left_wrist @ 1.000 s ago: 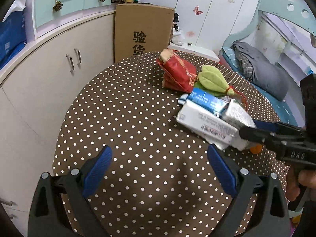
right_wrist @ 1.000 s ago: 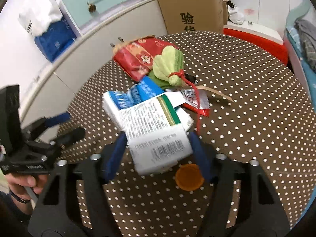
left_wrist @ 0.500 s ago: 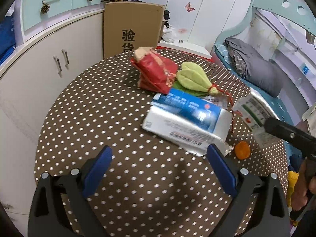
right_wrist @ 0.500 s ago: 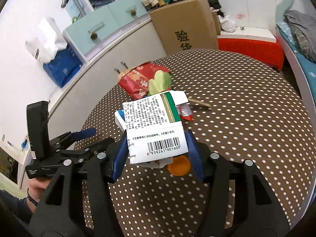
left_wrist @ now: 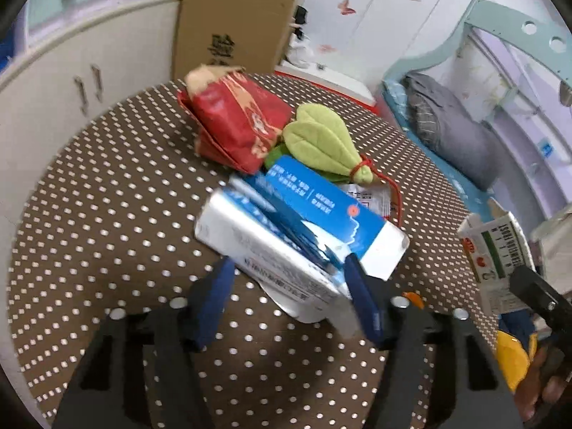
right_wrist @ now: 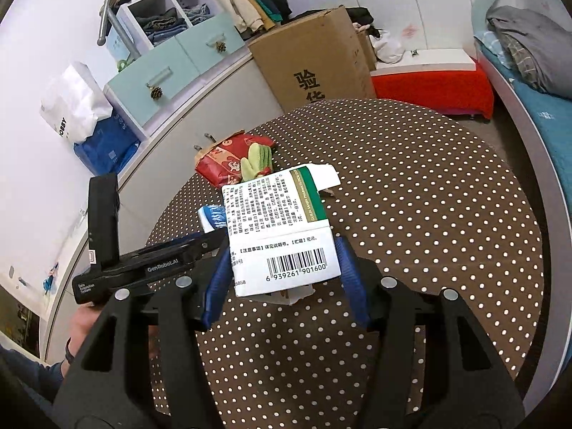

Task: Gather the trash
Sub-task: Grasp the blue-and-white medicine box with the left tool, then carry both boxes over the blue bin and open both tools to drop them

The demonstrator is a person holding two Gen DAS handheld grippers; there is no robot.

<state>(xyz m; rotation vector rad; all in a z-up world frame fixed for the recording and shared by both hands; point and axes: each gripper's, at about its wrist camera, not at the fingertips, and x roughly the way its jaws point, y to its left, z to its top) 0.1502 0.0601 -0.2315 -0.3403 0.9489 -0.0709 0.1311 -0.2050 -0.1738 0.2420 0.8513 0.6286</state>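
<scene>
My left gripper [left_wrist: 289, 268] is shut on a blue and white box [left_wrist: 300, 228] over the round polka-dot table [left_wrist: 107, 214]. A red bag [left_wrist: 239, 121] and a green leaf-shaped pouch [left_wrist: 321, 139] lie behind it, with a small wrapper [left_wrist: 371, 196] beside them. My right gripper [right_wrist: 282, 261] is shut on a white and green medicine carton [right_wrist: 279, 225], held above the table [right_wrist: 429, 214]. That carton also shows in the left wrist view [left_wrist: 497, 254]. The left gripper's body [right_wrist: 143, 268] shows in the right wrist view, with the blue box [right_wrist: 212, 216] at its tip.
An orange cap [left_wrist: 413, 298] lies on the table near the right edge. A cardboard box [left_wrist: 228, 35] and white cabinets [left_wrist: 71, 82] stand behind the table. A bed [left_wrist: 454, 132] is at the right. A yellow object [left_wrist: 511, 357] shows below the table edge.
My left gripper moved forward and closed on the blue and white box. My right gripper lifted the white and green carton higher and away from the pile.
</scene>
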